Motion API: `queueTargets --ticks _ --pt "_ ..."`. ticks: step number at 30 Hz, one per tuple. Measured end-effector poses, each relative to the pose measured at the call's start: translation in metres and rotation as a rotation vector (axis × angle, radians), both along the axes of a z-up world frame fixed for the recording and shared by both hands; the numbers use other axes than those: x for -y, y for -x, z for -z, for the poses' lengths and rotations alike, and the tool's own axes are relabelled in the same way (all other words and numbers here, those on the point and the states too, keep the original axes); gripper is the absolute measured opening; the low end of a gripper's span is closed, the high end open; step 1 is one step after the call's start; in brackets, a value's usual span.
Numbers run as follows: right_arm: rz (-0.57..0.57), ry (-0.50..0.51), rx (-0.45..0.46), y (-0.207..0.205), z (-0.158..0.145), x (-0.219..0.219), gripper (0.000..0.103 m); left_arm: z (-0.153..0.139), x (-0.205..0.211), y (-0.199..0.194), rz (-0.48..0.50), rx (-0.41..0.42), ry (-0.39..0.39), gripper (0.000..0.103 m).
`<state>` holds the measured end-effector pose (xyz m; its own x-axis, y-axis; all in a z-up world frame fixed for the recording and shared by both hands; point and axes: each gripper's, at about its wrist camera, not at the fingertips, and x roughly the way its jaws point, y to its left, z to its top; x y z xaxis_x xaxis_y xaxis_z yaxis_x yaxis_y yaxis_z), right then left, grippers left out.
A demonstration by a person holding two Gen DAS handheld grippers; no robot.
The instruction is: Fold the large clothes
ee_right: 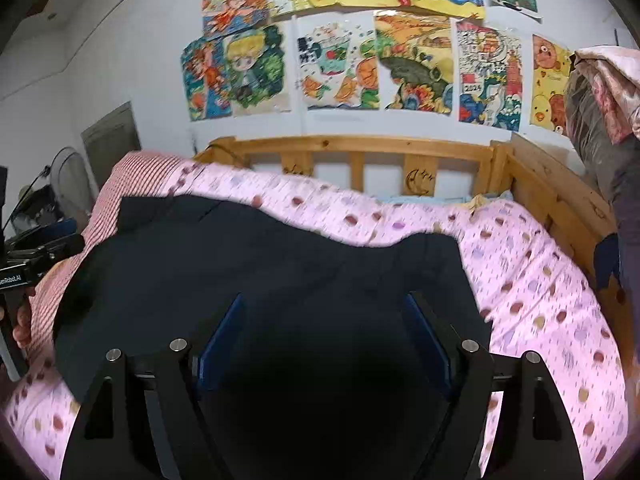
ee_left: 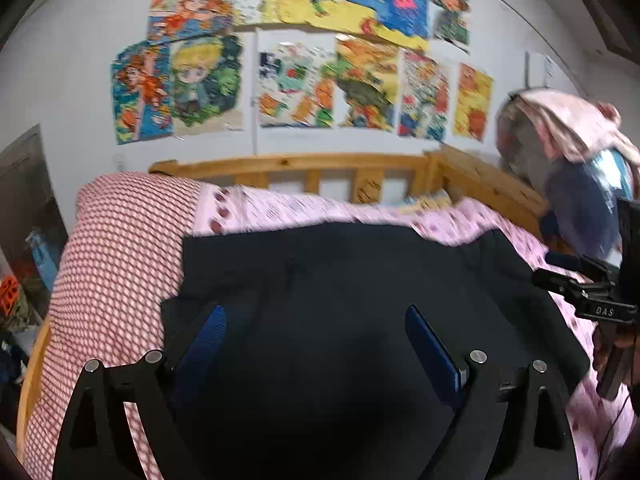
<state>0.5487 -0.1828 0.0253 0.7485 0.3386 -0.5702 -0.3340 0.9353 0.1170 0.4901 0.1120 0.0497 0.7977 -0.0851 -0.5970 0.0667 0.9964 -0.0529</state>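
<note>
So the dark garment [ee_right: 272,264] lies spread flat on the bed's pink spotted sheet [ee_right: 532,280], right in front of me. My left claw [ee_left: 316,344] and right claw [ee_right: 324,332] are both released, blue pads wide apart over the cloth. Checked quilt [ee_left: 116,256] at 9 o'clock, wooden rail [ee_right: 360,148] at 12.
</note>
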Motion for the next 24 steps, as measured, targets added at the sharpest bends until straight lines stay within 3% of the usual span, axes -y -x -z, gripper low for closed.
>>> queueTargets --ticks 8,10,12,17,24 --pt "-0.039 -0.031 -0.077 0.038 0.044 0.006 0.076 0.038 0.012 0.012 0.052 -0.064 0.01 0.091" --pt "-0.043 -0.044 -0.069 0.038 0.052 0.007 0.077 0.045 0.012 0.008 0.033 -0.055 -0.002 0.098" --pt "-0.036 -0.05 -0.074 0.031 0.058 0.007 0.081 0.046 0.013 0.002 0.017 -0.041 -0.016 0.103" --pt "-0.01 -0.029 -0.071 0.007 0.068 0.004 0.084 0.05 0.013 -0.025 -0.024 -0.068 -0.044 0.103" --pt "0.042 0.021 -0.144 -0.033 0.071 -0.001 0.084 0.05 0.002 -0.067 -0.076 -0.091 -0.04 0.103"
